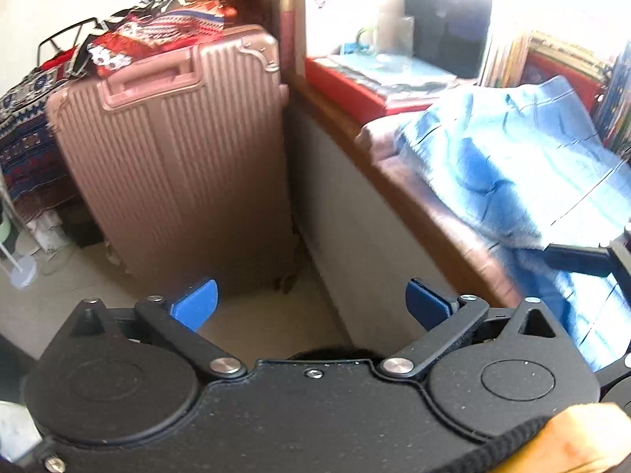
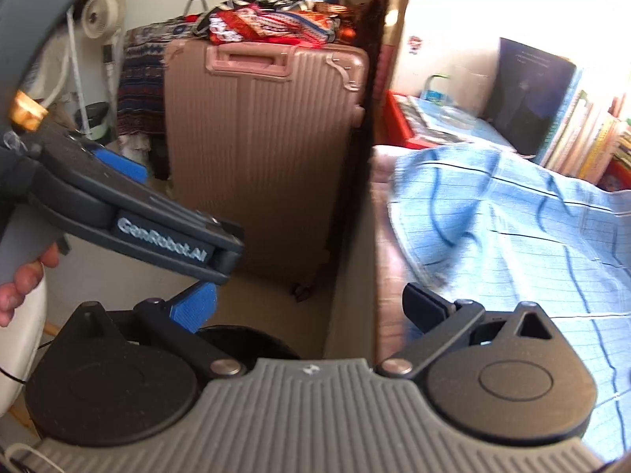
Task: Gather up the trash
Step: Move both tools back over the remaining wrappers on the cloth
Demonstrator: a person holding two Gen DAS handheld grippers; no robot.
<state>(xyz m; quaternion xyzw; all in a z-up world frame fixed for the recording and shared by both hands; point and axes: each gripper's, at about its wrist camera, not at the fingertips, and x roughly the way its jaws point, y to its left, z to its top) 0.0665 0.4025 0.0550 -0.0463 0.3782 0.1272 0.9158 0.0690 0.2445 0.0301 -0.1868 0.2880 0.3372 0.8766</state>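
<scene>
No piece of trash shows clearly in either view. My left gripper (image 1: 311, 303) is open, its blue pads wide apart with nothing between them, pointing at the floor in front of a pink suitcase (image 1: 177, 157). My right gripper (image 2: 311, 307) is open too and holds nothing. It hangs over the edge of a bed with a blue cloth (image 2: 512, 228). A dark round object (image 2: 244, 341) sits low between the fingers; I cannot tell what it is. The left gripper's body (image 2: 157, 232), held by a hand (image 2: 19, 287), crosses the left of the right wrist view.
Patterned bags and cloths (image 2: 272, 23) are piled on the pink suitcase (image 2: 260, 149). A clear plastic bottle (image 2: 437, 94), a red box (image 1: 347, 82) and books (image 2: 583, 134) sit by the bright window. A white fan (image 2: 100, 15) stands at the left. Beige floor (image 1: 252, 327) lies between suitcase and bed.
</scene>
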